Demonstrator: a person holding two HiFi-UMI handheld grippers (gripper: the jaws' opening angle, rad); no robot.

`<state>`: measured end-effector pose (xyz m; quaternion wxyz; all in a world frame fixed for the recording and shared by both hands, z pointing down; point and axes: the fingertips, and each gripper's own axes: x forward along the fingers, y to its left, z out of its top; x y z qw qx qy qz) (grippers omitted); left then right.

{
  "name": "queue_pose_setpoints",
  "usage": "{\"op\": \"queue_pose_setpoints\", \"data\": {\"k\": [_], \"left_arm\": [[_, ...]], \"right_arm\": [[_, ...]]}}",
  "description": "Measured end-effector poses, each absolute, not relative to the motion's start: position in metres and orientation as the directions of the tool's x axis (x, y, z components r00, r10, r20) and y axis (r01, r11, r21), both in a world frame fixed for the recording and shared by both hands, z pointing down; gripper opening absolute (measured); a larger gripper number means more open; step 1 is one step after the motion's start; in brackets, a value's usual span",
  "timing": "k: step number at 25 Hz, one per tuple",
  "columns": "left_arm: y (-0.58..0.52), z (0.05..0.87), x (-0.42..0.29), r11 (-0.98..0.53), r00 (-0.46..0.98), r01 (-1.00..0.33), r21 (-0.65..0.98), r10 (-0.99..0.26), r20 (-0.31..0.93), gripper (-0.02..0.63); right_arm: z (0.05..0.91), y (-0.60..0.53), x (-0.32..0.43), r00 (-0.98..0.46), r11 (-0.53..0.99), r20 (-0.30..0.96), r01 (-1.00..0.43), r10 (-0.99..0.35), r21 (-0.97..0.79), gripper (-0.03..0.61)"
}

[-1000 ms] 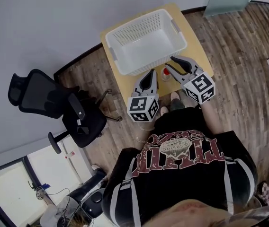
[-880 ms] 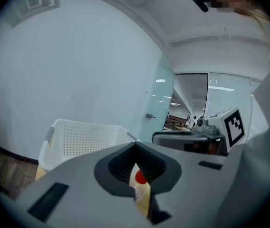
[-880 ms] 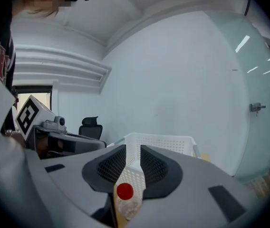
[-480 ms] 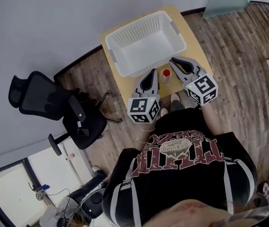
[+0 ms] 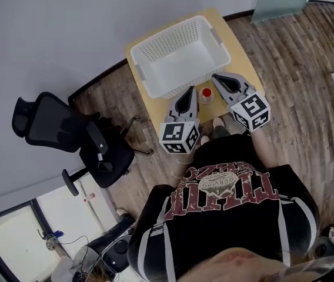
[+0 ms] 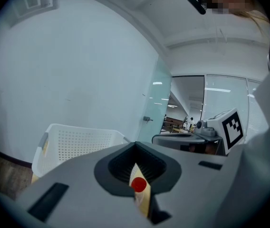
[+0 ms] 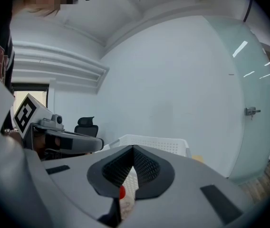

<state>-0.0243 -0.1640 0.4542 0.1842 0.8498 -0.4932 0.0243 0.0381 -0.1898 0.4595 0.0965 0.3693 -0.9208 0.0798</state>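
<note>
Since 0.9 s ago: right gripper [image 5: 216, 79] fingers have drawn together, pinching nothing. Tabletop [image 5: 241, 59] carries a white basket [image 5: 155, 44] at its far side. Left gripper [image 5: 189, 92] fingers likewise pressed together, empty. Small red-capped bottle [image 5: 206, 93] stands upright between both grippers, just before the basket.

Left tongs [image 5: 189, 91] and right tongs [image 5: 214, 78] are matt grey plastic, with black, finely gridded inner pads [image 7: 147, 167]. The small bottle [image 5: 206, 94] is clear plastic with a glossy red cap. The basket [image 5: 166, 37] is white perforated plastic. The desk [image 5: 243, 63] is smooth, pale wood. The floor [image 5: 296, 57] is brown, wood-grained planks. The office chair [image 5: 55, 125] looks like black cloth.
</note>
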Motion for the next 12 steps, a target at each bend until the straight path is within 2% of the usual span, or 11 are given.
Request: {"op": "queue_pose_setpoints", "data": {"k": [12], "left_arm": [[-0.1653,0.4572,-0.0249,-0.436,0.508,-0.848,0.302,-0.830,0.230,0.048]], "right_arm": [[0.4609,-0.1906,0.0371,-0.711,0.719,0.241,-0.692,-0.661,-0.071,0.017]]}}
